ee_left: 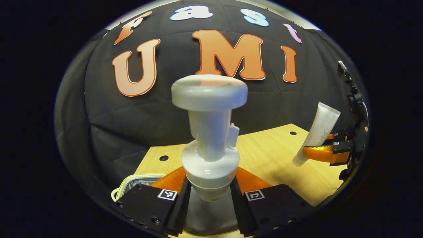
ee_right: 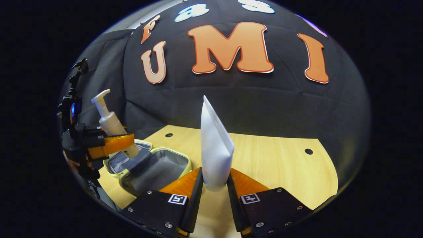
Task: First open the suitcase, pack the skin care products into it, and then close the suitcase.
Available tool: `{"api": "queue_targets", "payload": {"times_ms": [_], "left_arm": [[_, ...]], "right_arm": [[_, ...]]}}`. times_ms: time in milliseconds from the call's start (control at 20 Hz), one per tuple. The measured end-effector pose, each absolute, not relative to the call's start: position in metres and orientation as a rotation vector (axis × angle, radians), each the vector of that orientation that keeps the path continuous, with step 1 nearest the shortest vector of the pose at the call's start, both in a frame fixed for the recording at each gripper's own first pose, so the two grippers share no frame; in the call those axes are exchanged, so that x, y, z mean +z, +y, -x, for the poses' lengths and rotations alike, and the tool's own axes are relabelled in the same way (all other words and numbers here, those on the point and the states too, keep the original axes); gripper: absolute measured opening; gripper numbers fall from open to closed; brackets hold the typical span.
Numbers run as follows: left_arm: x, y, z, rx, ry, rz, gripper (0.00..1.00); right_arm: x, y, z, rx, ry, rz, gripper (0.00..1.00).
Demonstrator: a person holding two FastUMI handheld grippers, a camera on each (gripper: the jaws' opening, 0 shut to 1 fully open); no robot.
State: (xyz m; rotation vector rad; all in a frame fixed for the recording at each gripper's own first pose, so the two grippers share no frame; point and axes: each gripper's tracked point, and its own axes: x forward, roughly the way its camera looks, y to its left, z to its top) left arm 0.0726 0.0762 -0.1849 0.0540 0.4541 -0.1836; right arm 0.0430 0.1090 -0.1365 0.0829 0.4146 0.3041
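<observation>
Left tongs (ee_left: 210, 191) pinch the pump bottle (ee_left: 209, 138) upright at its body, above the open case (ee_right: 152, 167) at the tabletop's (ee_right: 271, 158) left edge; right tongs (ee_right: 214, 188) pinch the tube (ee_right: 214, 152) near its cap end, over bare tabletop well right of the case. Judgement: lower the bottle first and tip it flat into the grey lining before letting go. Then carry the tube over, keeping both tongs apart above the case.

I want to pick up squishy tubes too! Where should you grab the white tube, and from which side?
Grab the white tube low down, on the round part just above its cap, coming from the sides across its width. The top is squashed flat and thin, so it would bend. The right tongs hold it that way now, upright, one finger on each side.
</observation>
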Motion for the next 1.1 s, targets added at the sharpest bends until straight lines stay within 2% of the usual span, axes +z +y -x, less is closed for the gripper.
{"api": "queue_targets", "payload": {"times_ms": [50,100,150,550,1100], "left_arm": [[-0.192,0.08,-0.07,-0.19,0.474,-0.055,0.6],[-0.198,0.082,-0.069,-0.193,0.49,-0.057,0.6],[-0.206,0.086,-0.069,-0.198,0.511,-0.057,0.6],[-0.273,0.114,-0.062,-0.192,0.732,-0.051,0.6],[-0.349,0.101,-0.037,-0.285,1.066,-0.061,0.6]], "right_arm": [[-0.137,0.118,-0.042,0.315,0.417,-0.093,0.45],[-0.137,0.127,-0.04,0.322,0.42,-0.095,0.4],[-0.137,0.135,-0.04,0.332,0.426,-0.095,0.45],[-0.151,0.179,-0.037,0.375,0.472,-0.104,0.45],[-0.178,0.216,-0.042,0.407,0.543,-0.152,0.45]]}}
